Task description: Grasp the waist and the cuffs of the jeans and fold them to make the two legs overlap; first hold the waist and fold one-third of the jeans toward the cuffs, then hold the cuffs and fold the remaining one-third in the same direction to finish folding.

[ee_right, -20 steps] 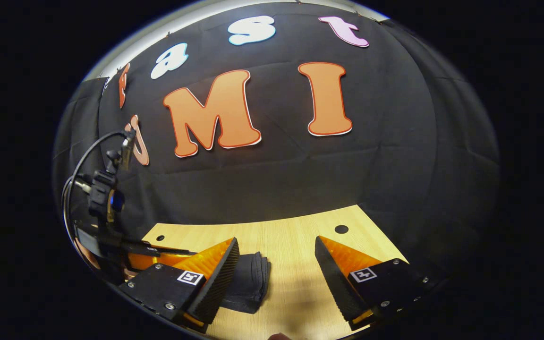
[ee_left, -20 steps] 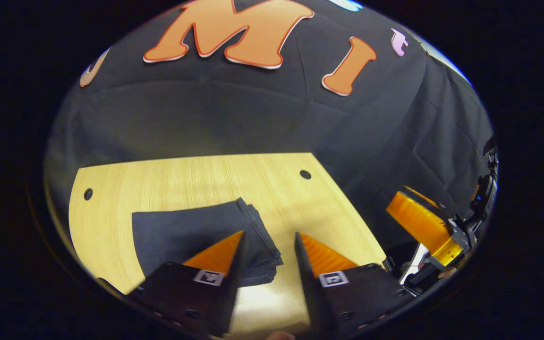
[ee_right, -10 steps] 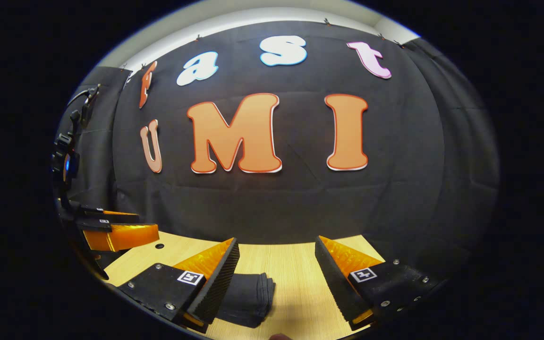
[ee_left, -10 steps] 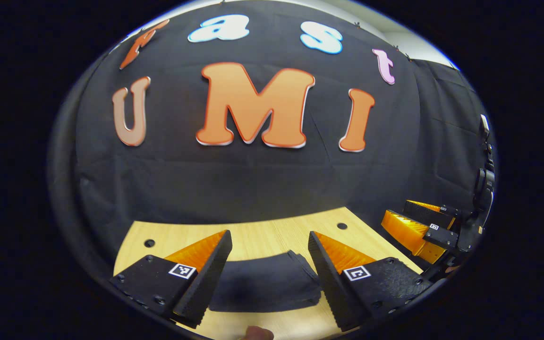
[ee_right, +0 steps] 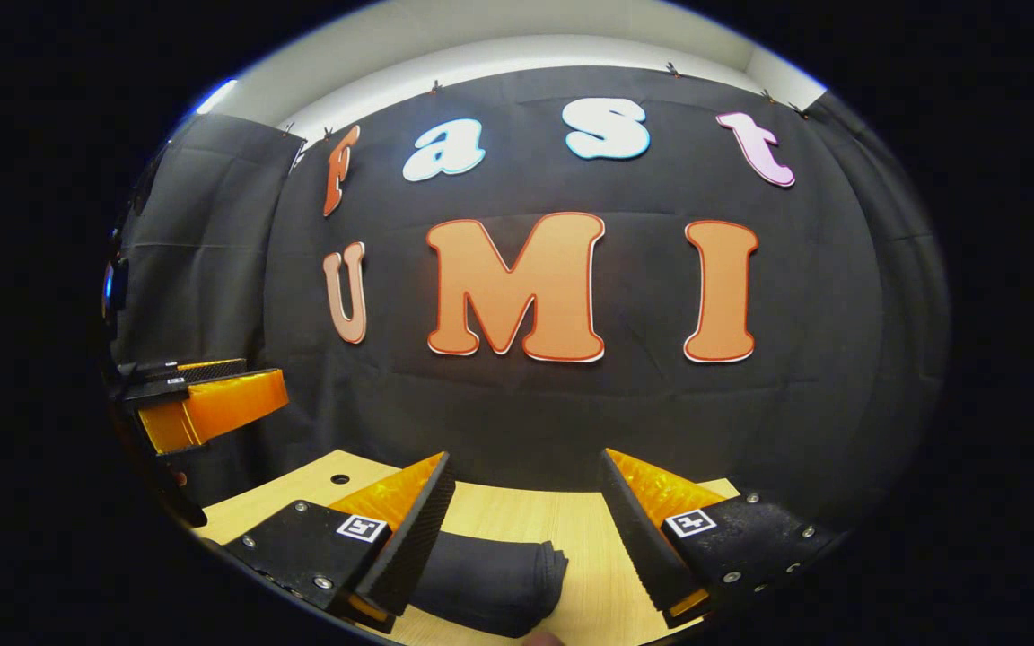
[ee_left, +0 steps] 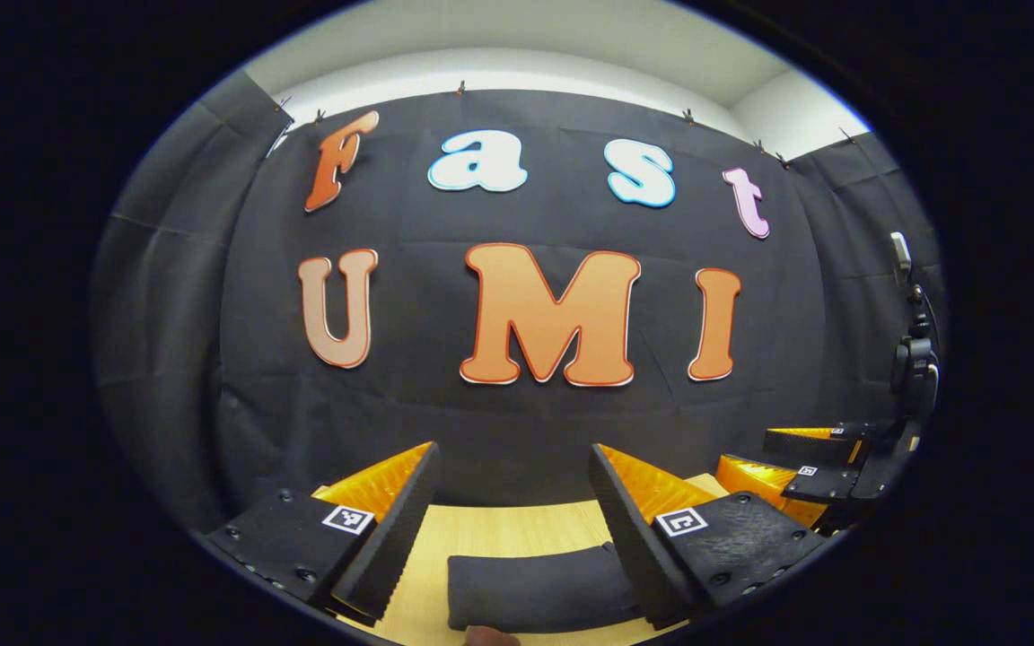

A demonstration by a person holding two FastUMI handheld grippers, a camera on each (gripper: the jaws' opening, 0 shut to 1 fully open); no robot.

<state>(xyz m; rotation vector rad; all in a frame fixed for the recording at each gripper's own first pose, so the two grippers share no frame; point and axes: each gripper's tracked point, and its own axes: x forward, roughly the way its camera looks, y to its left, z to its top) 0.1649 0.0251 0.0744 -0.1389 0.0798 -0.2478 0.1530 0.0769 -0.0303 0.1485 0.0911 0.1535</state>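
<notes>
Left gripper view: my left gripper [ee_left: 514, 489] fills the lower centre of the frame with its two fingers spread wide apart, pinching nothing. Between and below them, at the bottom centre, lie the jeans [ee_left: 530, 588], folded into a compact dark bundle on the light wooden table [ee_left: 499, 525]. The fabric reads as dark, almost charcoal, with a rounded fold along its upper edge; the bundle's right end is hidden behind my right-hand finger [ee_left: 634, 529]. At the lower right of the frame sits my right gripper [ee_left: 800, 458], its orange and black fingers held above the table's right edge. At the very bottom centre a fingertip [ee_left: 490, 637] of my hand shows just below the jeans.

Right gripper view: my right gripper [ee_right: 526, 498] occupies the lower centre, likewise spread with an empty gap. The jeans [ee_right: 495, 583] lie at the bottom centre-left on the table [ee_right: 571, 529], their left part covered by my left-hand finger [ee_right: 409, 538]; the exposed right end shows stacked layers, rounded at the edge. At the left of the frame my left gripper [ee_right: 203, 399] hangs above the table, well apart from the bundle.
</notes>
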